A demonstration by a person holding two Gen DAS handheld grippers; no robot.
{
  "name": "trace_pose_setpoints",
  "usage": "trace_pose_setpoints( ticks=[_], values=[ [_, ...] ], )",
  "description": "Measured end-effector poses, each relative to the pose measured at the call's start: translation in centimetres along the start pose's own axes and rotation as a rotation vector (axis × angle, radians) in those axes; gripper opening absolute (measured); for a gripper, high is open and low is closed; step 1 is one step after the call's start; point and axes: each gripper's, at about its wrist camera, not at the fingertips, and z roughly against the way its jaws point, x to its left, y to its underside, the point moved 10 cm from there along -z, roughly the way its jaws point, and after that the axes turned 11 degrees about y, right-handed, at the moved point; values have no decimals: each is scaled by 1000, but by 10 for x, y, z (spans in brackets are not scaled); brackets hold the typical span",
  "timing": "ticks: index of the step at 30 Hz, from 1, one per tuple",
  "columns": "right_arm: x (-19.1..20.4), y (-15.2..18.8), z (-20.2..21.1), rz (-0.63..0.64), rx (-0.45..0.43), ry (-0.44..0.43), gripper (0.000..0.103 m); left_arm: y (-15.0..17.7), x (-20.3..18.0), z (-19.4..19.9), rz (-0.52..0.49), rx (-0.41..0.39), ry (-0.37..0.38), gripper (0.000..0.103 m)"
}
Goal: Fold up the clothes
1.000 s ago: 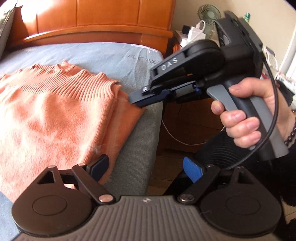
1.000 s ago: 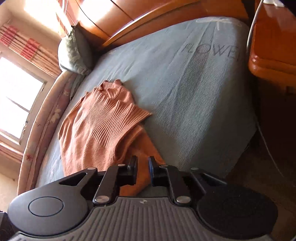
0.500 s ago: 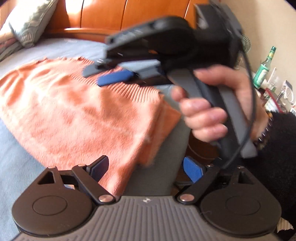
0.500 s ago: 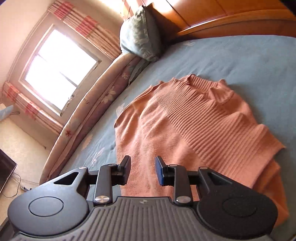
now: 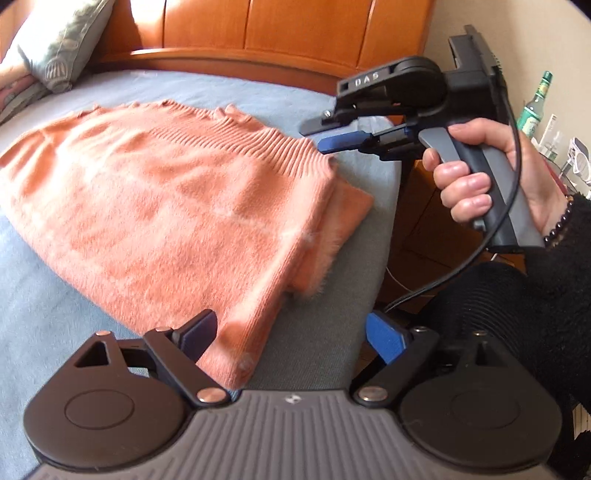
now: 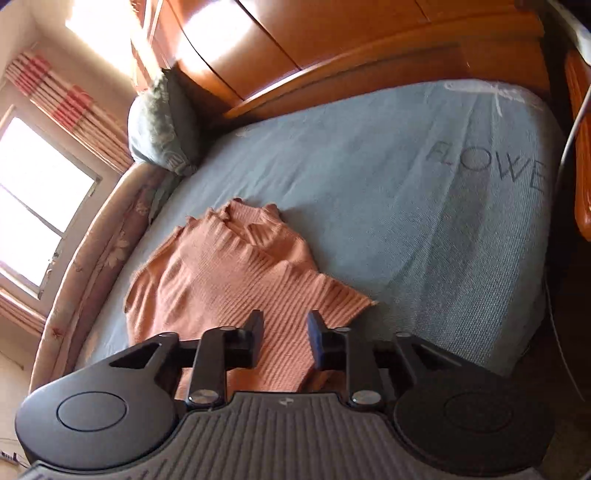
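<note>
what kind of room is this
Most likely a bedroom in a home: a bed with a blue-grey cover, a wooden headboard with a pillow against it, and a curtained window beside the bed.

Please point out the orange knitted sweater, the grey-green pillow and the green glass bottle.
Orange knitted sweater (image 5: 166, 206): left wrist view, on its fuzzy folded body.
Grey-green pillow (image 6: 162, 125): right wrist view, on its front face.
Green glass bottle (image 5: 532, 110): left wrist view, on its labelled body.
</note>
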Motion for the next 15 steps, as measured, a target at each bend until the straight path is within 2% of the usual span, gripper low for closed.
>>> trace_pose_setpoints(
  ticks=[3, 4, 6, 7, 9, 11, 13, 15],
  values=[
    [29, 17, 1, 51, 74, -116, 40, -3, -7, -6, -19, -2, 7, 88],
    [34, 24, -4, 66, 93, -113, 40, -2, -7, -7, -13, 5, 4, 88],
    [26, 35, -15, 86, 127, -14, 39, 2, -7, -12, 5, 24, -4, 88],
    [18, 38, -17, 65, 130, 9, 34, 5, -6, -14, 11, 35, -12, 88],
    [6, 38, -14, 22, 127, 25, 11, 14, -4, -14, 14, 48, -31, 88],
    [-2, 40, -10, -1, 135, 49, 10, 18, -6, -10, -11, 37, -40, 88],
    [3, 41, -2, 18, 123, 62, 17, 15, -7, -4, -8, 28, -41, 88],
    [15, 41, 9, 48, 99, 41, 44, 8, -12, 3, -5, -5, -5, 88]
  ],
)
